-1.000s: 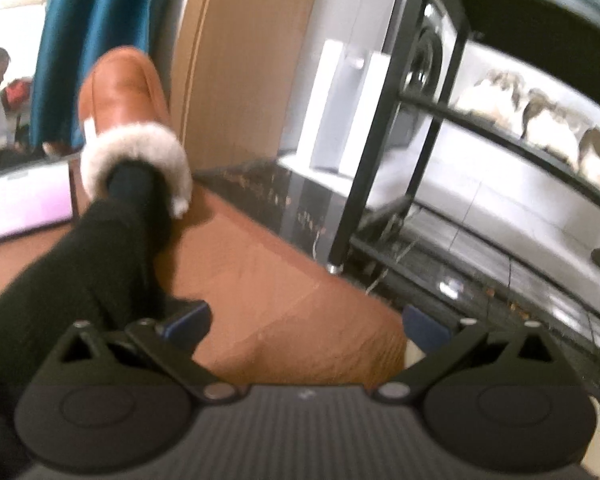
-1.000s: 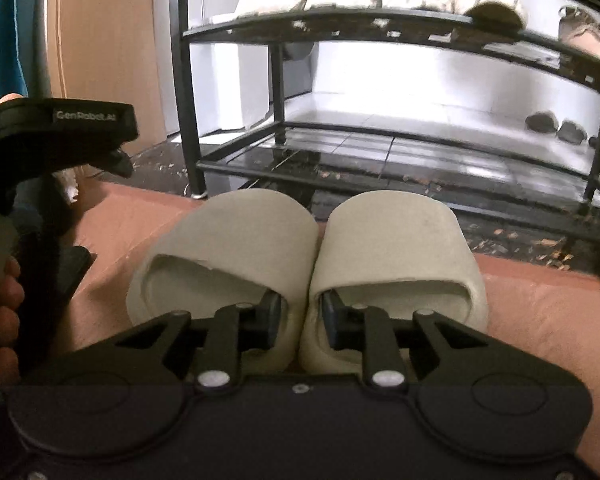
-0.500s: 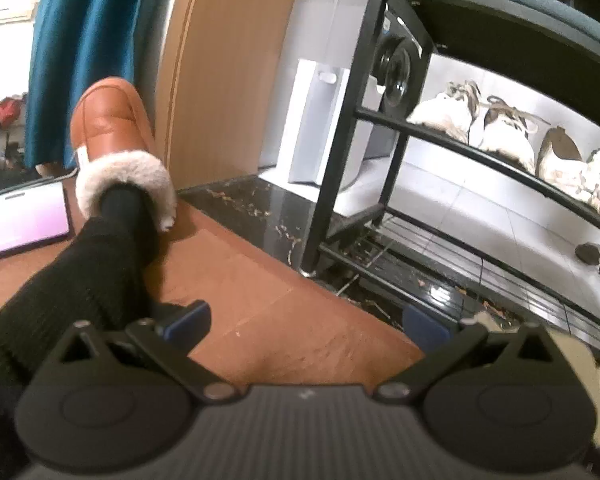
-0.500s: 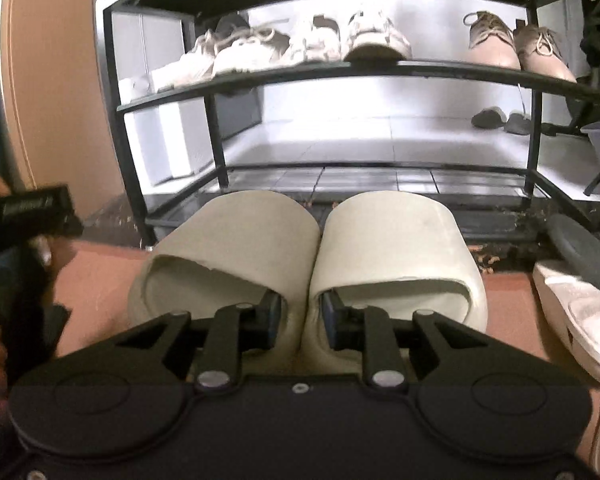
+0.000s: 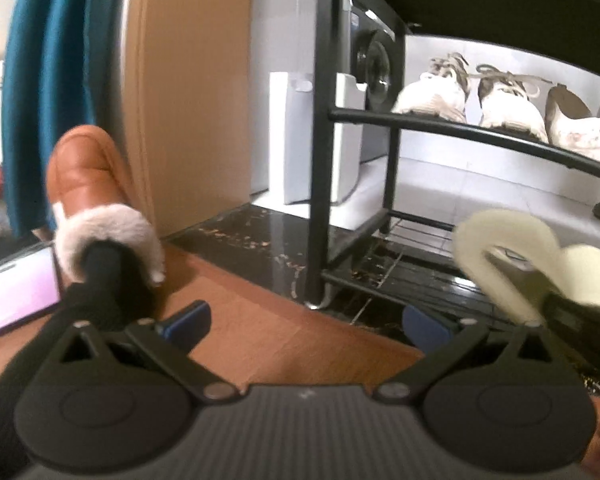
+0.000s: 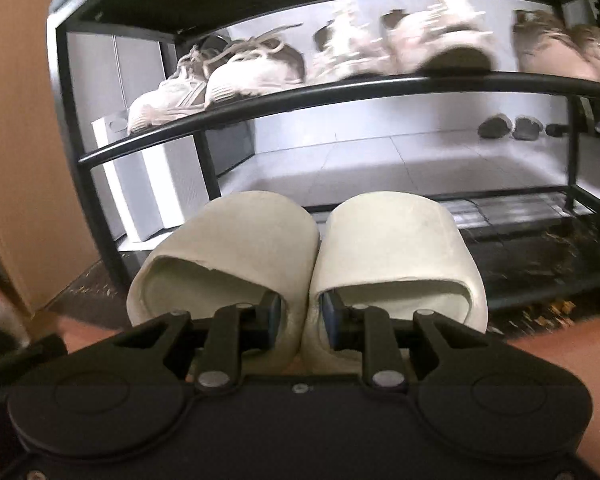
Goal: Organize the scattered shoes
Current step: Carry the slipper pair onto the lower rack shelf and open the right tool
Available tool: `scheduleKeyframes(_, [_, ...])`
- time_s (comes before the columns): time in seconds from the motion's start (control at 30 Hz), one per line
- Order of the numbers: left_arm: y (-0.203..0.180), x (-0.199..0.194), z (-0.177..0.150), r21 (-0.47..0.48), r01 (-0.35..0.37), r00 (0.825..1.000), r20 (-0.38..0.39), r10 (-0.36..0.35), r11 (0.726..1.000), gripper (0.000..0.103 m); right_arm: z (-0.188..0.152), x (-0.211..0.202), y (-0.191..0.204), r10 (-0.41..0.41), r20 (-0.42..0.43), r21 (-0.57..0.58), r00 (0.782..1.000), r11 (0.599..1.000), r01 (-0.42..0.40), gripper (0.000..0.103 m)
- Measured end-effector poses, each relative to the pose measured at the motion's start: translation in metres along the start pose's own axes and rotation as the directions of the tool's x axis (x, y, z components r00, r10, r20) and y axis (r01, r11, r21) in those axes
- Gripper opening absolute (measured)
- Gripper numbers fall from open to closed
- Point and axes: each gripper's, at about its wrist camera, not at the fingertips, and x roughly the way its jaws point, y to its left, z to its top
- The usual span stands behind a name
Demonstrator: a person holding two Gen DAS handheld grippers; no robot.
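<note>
My right gripper is shut on a pair of cream slide slippers, one finger inside each, pinching their inner walls together and holding them above the floor in front of the black shoe rack. The slippers also show at the right of the left wrist view. My left gripper is open and empty over the orange floor, left of the rack's front leg. Several pale sneakers stand on the rack's upper shelf.
A foot in an orange fur-lined slipper with a black sock stands at the left, beside a lit phone screen. A wooden panel and a blue curtain rise behind. White boxes stand beside the rack. Dark slippers lie beyond.
My right gripper has carried the cream slippers up and closer to the rack. The left gripper has turned right toward the rack, and the slippers have come into its view.
</note>
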Motion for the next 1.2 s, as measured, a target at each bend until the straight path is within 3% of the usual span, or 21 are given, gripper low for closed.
scheduleKeyframes(0.13, [0.002, 0.025, -0.002, -0.045, -0.035, 0.998, -0.054, 0.033, 0.998, 0.102, 0.009, 0.059, 0.025, -0.003, -0.010, -0.015, 1.000, 1.000, 0.003, 0.023])
scheduleKeyframes(0.3, [0.006, 0.047, -0.003, -0.105, -0.093, 0.992, -0.091, 0.083, 0.990, 0.102, 0.012, 0.105, 0.050, 0.007, 0.005, -0.037, 1.000, 0.999, -0.007, 0.024])
scheduleKeyframes(0.5, [0.007, 0.049, -0.009, -0.113, -0.100, 0.991, -0.104, 0.088, 0.989, 0.102, 0.013, 0.154, 0.070, -0.003, 0.021, -0.053, 1.000, 0.999, 0.004, 0.027])
scheduleKeyframes(0.6, [0.008, 0.051, -0.010, -0.130, -0.085, 0.990, -0.121, 0.069, 0.988, 0.102, 0.003, 0.174, 0.074, -0.058, 0.011, -0.070, 0.998, 0.996, 0.059, 0.027])
scheduleKeyframes(0.7, [0.009, 0.049, -0.010, -0.140, -0.070, 0.992, -0.111, 0.055, 0.988, 0.102, -0.007, 0.190, 0.075, -0.058, -0.039, -0.106, 0.998, 0.993, 0.054, 0.041])
scheduleKeyframes(0.77, [0.008, 0.048, -0.009, -0.133, -0.068, 0.993, -0.103, 0.054, 0.989, 0.103, -0.015, 0.196, 0.075, -0.041, -0.084, -0.130, 0.996, 0.991, 0.029, 0.067])
scheduleKeyframes(0.83, [0.009, 0.049, -0.009, -0.134, -0.070, 0.993, -0.106, 0.056, 0.989, 0.103, -0.020, 0.190, 0.072, -0.042, -0.087, -0.104, 0.995, 0.994, 0.033, 0.089])
scheduleKeyframes(0.87, [0.010, 0.050, -0.009, -0.142, -0.071, 0.992, -0.111, 0.056, 0.987, 0.103, -0.021, 0.186, 0.072, -0.050, -0.083, -0.098, 0.995, 0.994, 0.042, 0.095])
scheduleKeyframes(1.03, [0.014, 0.052, -0.010, -0.161, -0.074, 0.993, -0.100, 0.058, 0.984, 0.103, -0.017, 0.162, 0.065, -0.032, -0.111, -0.050, 0.993, 0.998, 0.026, 0.095])
scheduleKeyframes(1.13, [0.012, 0.053, -0.013, -0.179, -0.023, 0.995, -0.097, 0.006, 0.984, 0.102, -0.007, 0.125, 0.047, -0.022, -0.070, -0.002, 0.997, 1.000, 0.022, 0.095])
scheduleKeyframes(1.2, [0.008, 0.049, -0.015, -0.179, 0.010, 0.996, -0.091, -0.027, 0.984, 0.102, 0.000, 0.093, 0.033, -0.044, -0.001, -0.016, 0.999, 0.999, 0.044, 0.095])
